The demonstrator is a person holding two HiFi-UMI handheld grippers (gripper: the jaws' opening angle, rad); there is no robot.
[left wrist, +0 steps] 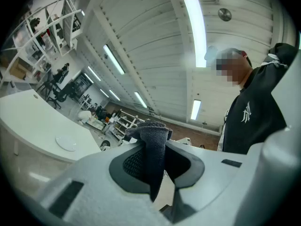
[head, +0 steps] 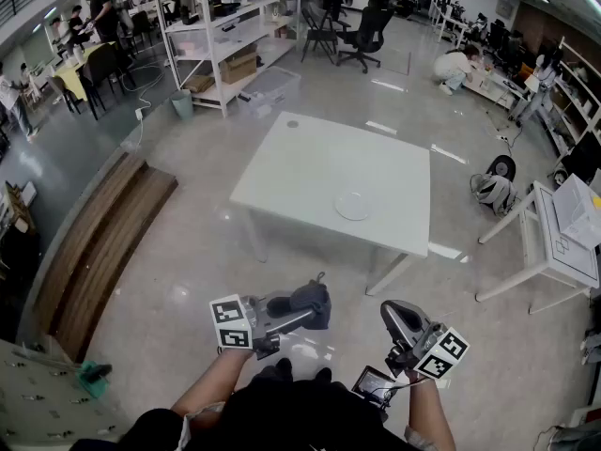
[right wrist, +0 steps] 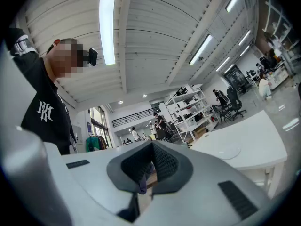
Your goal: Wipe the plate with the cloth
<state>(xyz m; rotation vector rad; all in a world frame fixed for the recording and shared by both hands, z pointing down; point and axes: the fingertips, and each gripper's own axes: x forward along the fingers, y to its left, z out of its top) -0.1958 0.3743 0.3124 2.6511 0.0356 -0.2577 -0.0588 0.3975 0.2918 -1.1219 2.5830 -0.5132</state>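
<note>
My left claw (head: 299, 310) is clamped on the cloth (head: 308, 301), a dark grey ribbed fabric. It is bunched above the jaws, and a narrow tail hangs down between the pads. The claw is held low in front of my body, well apart from the table (head: 300, 153). The plate (head: 353, 206) is small, round and white, close to the table's own colour. It lies flat toward the near right part of the top, and neither claw touches it. My right claw (head: 398, 319) has its jaws together with nothing gripped, and is also held low and short of the table. The plate's surface is too far off and too pale to judge as clean or soiled. How much cloth sits behind the left jaws cannot be told. My forearms are cut off at the bottom edge of the head view. The table is white on white legs and stands on a glossy grey floor (head: 188, 280). A wooden platform (head: 103, 242) lies to the left, with white shelving (head: 225, 26) and a black chair (head: 366, 31) beyond the table. A person (head: 460, 62) crouches at far right.
</note>
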